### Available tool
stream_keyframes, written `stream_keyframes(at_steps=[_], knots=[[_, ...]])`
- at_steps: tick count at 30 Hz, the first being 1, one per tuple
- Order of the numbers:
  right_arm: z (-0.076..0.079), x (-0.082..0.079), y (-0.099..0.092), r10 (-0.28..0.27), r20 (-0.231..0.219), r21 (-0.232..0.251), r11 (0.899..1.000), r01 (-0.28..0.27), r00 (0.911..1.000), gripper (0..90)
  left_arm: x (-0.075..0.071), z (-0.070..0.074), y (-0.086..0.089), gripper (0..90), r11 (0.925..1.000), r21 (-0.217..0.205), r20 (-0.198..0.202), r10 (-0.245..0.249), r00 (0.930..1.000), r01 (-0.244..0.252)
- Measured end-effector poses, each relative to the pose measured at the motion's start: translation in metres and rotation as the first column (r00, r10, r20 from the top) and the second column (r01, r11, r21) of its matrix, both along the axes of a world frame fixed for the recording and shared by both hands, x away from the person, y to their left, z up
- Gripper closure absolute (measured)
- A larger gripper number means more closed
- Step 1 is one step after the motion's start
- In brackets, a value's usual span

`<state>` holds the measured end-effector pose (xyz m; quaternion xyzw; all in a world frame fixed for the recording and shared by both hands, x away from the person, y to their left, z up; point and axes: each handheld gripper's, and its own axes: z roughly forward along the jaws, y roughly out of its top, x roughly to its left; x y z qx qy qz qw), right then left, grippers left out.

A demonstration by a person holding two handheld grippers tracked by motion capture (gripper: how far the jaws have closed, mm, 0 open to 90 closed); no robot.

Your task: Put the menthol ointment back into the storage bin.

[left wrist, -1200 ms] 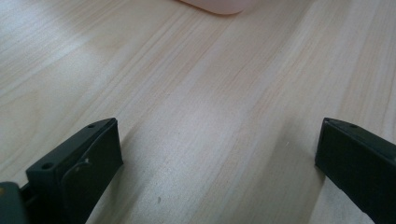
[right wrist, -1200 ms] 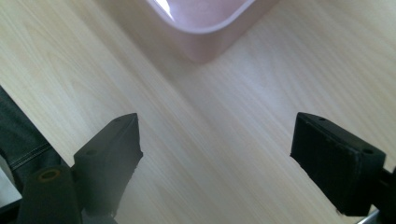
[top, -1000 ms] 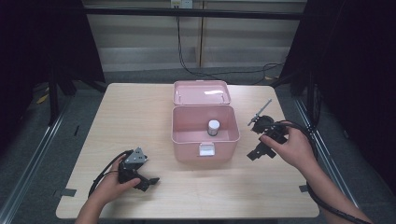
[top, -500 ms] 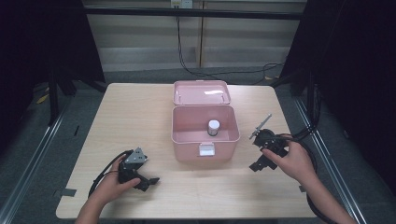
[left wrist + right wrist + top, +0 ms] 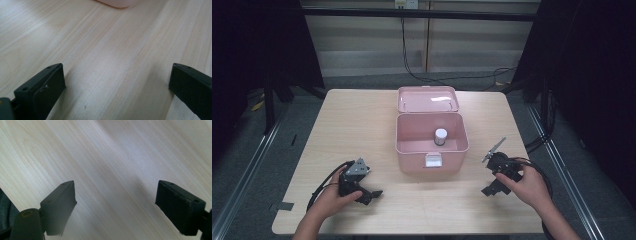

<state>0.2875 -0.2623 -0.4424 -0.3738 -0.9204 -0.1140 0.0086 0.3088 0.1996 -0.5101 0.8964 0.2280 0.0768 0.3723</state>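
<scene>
Here we are resting both tools on the wooden table [image 5: 362, 120], one to each side of the pink box [image 5: 432, 142], and neither is touching it. The left gripper [image 5: 115, 82] is lying near the table's front edge with its jaws spread wide over bare wood, pinching nothing; a pink corner of the box is peeking in at the top of the left gripper view. The right gripper [image 5: 116, 202] is likewise spread apart and empty, pointing down at plain tabletop to the right of the box.

We are judging the placing as done: the small white-capped bottle [image 5: 440, 136] is standing upright inside the box, toward its back right part, and nothing else is lying in there with it. The hinged lid [image 5: 427, 99] is leaning open behind the box, so closing it and fastening the front latch [image 5: 432, 160] is what we are taking as left.
</scene>
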Motion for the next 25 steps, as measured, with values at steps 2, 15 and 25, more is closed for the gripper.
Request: stream_keyframes(at_steps=[2,15,25], knots=[[-0.003,-0.002,0.000,-0.006,0.001,0.002,1.000,0.006,1.0000,15.8,0.000,0.000,0.000,0.0,1.0000,0.000,0.000,0.000,1.0000,0.000],[-0.028,-0.010,-0.003,0.003,-0.019,0.018,1.000,-0.002,0.9998,15.8,0.000,0.000,0.000,0.0,1.0000,-0.002,-0.001,0.001,1.0000,-0.001],[-0.031,-0.015,-0.008,0.003,-0.008,0.030,1.000,-0.003,1.0000,15.0,0.000,0.000,0.000,0.0,1.0000,-0.002,-0.001,0.001,1.0000,-0.001]])
